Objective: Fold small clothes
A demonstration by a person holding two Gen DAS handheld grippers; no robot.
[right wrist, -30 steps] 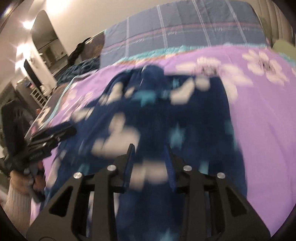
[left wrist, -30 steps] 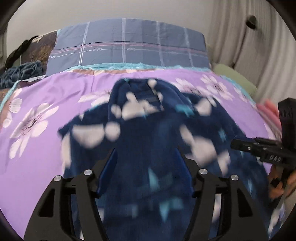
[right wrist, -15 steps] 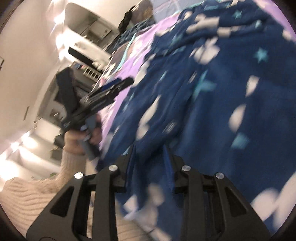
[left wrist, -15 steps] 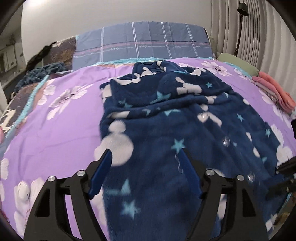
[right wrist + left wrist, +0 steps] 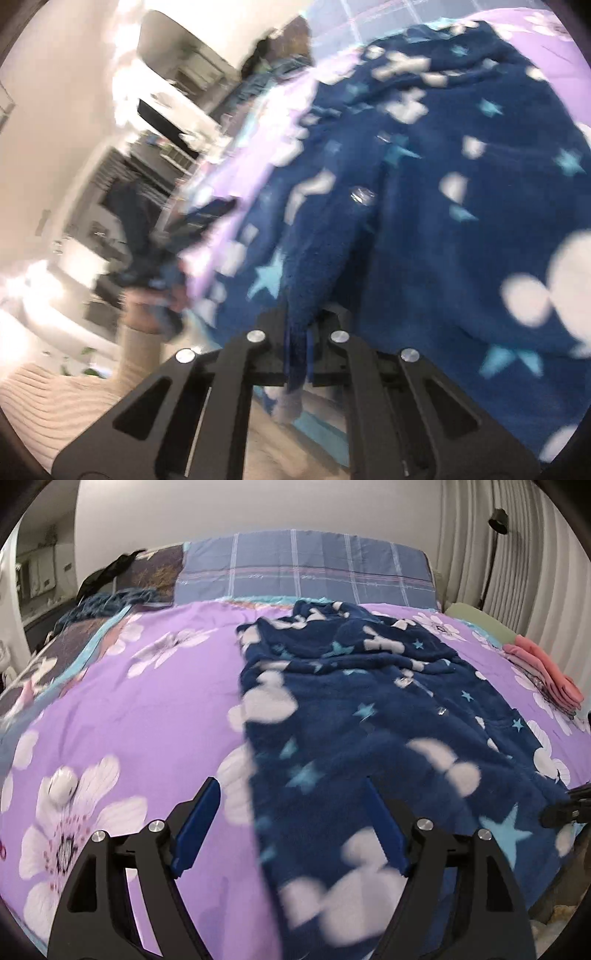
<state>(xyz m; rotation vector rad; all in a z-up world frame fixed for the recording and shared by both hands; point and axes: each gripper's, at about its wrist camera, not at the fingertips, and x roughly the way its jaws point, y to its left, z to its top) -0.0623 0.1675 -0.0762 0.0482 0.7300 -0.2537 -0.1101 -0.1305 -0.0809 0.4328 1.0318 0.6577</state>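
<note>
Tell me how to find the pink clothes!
Look at the bed with the purple flowered cover. Go to its edge by the white curtains. The folded pink clothes sit stacked there, neat and plain, unlike the spread-out blue starry garment.

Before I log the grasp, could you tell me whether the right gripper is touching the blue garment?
Touching: the right wrist view shows the right gripper shut on a fold of the blue garment.

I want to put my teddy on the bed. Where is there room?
Free: the purple flowered bedspread left of the blue starry garment, up to the plaid pillow. Crowded: the right side, where the garment spreads toward the folded pink clothes.
</note>
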